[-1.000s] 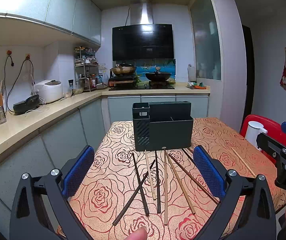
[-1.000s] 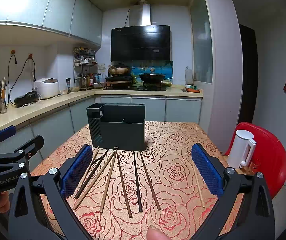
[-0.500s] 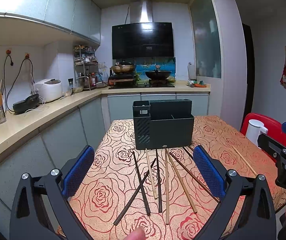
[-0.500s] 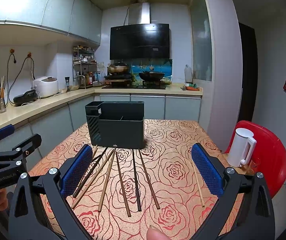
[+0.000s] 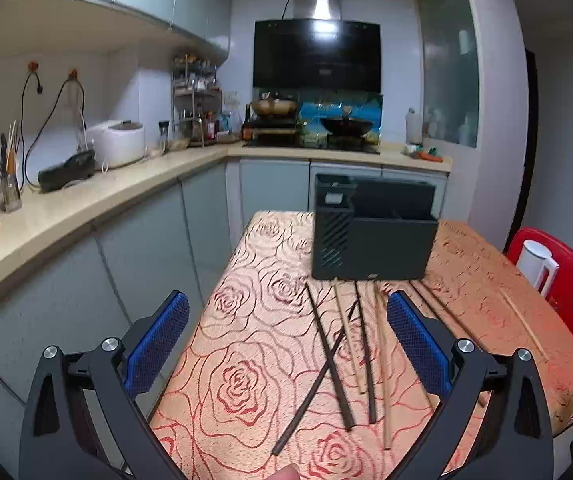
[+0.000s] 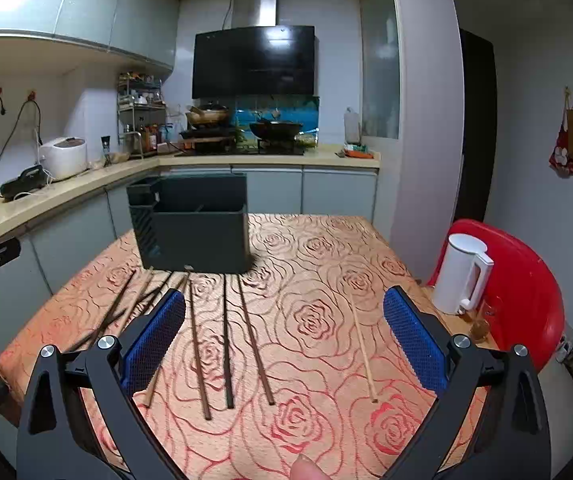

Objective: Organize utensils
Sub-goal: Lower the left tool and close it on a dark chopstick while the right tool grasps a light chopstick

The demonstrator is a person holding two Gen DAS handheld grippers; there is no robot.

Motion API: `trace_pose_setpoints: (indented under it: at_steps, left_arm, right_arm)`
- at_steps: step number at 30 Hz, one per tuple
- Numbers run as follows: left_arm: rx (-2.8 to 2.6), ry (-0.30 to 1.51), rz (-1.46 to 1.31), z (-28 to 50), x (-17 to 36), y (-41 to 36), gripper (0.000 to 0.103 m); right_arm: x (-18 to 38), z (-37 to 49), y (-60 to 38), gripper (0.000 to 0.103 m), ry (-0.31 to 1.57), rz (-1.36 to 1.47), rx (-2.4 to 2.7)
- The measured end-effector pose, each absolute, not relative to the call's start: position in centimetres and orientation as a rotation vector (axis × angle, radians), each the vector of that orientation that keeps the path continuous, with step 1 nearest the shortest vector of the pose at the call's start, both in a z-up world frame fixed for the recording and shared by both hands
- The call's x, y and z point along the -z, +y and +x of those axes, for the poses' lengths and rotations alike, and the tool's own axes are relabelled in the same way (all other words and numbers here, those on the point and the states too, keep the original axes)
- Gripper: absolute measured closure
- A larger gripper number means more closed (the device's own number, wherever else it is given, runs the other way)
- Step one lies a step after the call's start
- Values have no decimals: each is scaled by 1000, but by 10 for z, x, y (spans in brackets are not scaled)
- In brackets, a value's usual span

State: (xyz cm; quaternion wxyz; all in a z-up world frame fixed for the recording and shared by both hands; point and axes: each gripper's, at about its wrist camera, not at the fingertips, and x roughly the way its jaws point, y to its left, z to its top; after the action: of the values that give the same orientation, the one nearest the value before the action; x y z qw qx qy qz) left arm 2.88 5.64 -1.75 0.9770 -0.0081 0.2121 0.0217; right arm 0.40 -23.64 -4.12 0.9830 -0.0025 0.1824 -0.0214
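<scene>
A black utensil holder point(image 5: 370, 236) with several compartments stands on the rose-patterned tablecloth point(image 5: 246, 320). Several dark and light chopsticks point(image 5: 328, 354) lie loose in front of it, one dark stick crossing the others. A single light chopstick point(image 6: 362, 352) lies apart to the right. My left gripper point(image 5: 286, 344) hovers open above the table's left part, with the sticks between and just right of its blue pads point(image 5: 158, 344). My right gripper point(image 6: 284, 342) is open too, above three dark chopsticks point(image 6: 228, 340); the holder point(image 6: 190, 232) is ahead of it on the left. Neither holds anything.
A white kettle point(image 6: 462, 276) stands by a red chair point(image 6: 526, 288) at the table's right edge. The kitchen counter point(image 5: 86, 208) with a rice cooker point(image 5: 116, 142) runs along the left wall. The table's left edge point(image 5: 214, 292) drops to the floor.
The left wrist view has swung left, so the holder now sits right of centre. The right gripper has moved right and closer to the table. Both stay open.
</scene>
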Motion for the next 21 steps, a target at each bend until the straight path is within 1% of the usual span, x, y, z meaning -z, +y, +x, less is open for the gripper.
trace_pose_setpoints:
  at_steps: [5, 11, 15, 16, 18, 20, 21]
  left_arm:
    - [-9, 476, 3, 37, 40, 62, 7]
    - [22, 571, 80, 45, 84, 60, 7]
    - [49, 618, 89, 49, 103, 60, 8]
    - [51, 623, 96, 49, 105, 60, 9]
    - [60, 642, 103, 51, 112, 60, 16]
    - [74, 682, 94, 54, 119, 62, 28]
    - [83, 707, 91, 56, 125, 63, 31]
  right_arm:
    - [55, 9, -247, 7, 398, -21, 56]
    - [73, 17, -260, 7, 458, -33, 53]
    - [85, 22, -272, 7, 488, -34, 66]
    - [88, 23, -275, 7, 496, -37, 73]
    - [93, 25, -279, 7, 511, -35, 82]
    - [97, 27, -282, 7, 521, -32, 83]
    - [100, 28, -283, 7, 526, -34, 86]
